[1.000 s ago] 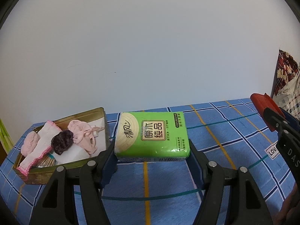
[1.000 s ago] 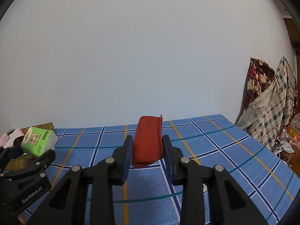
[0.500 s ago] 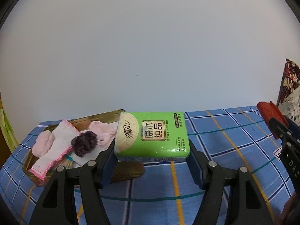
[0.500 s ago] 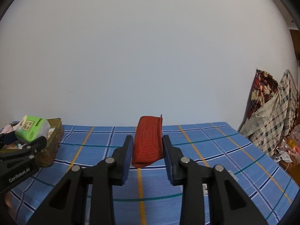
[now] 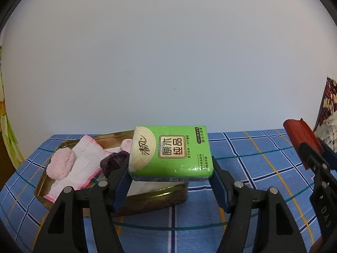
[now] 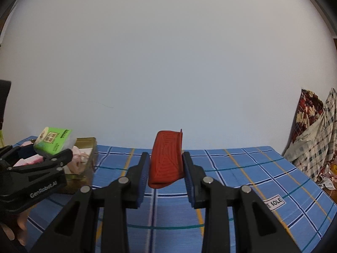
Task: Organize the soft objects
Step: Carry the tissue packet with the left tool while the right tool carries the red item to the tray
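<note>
My left gripper (image 5: pixel 171 169) is shut on a green tissue pack (image 5: pixel 171 152), held in the air over the near right part of a gold tin tray (image 5: pixel 147 197). In the tray lie a pink-edged white sock (image 5: pixel 82 164), a pink fluffy item (image 5: pixel 61 164) and a dark purple scrunchie (image 5: pixel 112 161). My right gripper (image 6: pixel 166 168) is shut on a folded red cloth (image 6: pixel 166 158), upright above the blue checked cloth (image 6: pixel 242 172). The right wrist view shows the left gripper (image 6: pixel 50 155) with the green pack (image 6: pixel 53 140) at the left, over the tray (image 6: pixel 89 147). The red cloth (image 5: pixel 300 133) also shows at the left view's right edge.
A blue checked cloth (image 5: pixel 252 154) covers the surface, which ends at a pale wall. Patterned fabrics (image 6: pixel 313 135) are piled at the far right. A white label (image 6: pixel 274 203) lies on the cloth near the right gripper. A hand (image 6: pixel 19 225) shows at the lower left.
Both grippers have moved left with their loads. The tray, once left of the tissue pack, now lies under and behind it. The red cloth is nearer the tray.
</note>
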{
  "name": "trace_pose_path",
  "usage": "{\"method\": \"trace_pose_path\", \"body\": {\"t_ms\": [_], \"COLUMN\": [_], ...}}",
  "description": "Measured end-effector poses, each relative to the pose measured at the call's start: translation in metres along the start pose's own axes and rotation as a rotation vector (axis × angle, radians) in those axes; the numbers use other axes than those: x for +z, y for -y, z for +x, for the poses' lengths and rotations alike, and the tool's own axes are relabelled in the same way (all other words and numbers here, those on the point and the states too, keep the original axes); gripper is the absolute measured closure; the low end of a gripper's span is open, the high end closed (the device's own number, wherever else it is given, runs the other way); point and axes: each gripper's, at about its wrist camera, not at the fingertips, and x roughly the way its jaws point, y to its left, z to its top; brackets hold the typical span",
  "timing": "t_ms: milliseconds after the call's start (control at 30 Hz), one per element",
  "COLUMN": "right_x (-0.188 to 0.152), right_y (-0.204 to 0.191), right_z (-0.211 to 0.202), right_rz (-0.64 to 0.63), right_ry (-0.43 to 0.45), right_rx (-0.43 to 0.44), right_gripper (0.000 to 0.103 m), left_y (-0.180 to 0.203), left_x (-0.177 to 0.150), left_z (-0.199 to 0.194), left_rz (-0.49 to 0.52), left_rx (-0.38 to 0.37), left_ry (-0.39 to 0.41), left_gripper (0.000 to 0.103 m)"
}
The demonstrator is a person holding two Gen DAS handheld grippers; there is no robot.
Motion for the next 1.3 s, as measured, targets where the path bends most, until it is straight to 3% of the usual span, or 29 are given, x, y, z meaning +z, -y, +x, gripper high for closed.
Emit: {"method": "trace_pose_path", "body": {"t_ms": [633,1300], "right_x": [0.014,0.023], "right_y": [-0.067,-0.118], "right_z": [0.006,0.045], "right_rz": [-0.036,-0.035], "right_ry": [0.046,0.046], "right_rx": [0.138,0.251], "right_gripper": [0.071,0.072], "left_y": [-0.066,-0.135], "left_x": [0.01,0.014], "left_z": [0.003,0.021], "left_rz": [-0.07,-0.136], "left_rx": [0.107,0.244], "left_ry": [0.022,0.001], "left_gripper": [0.033,0.033]}}
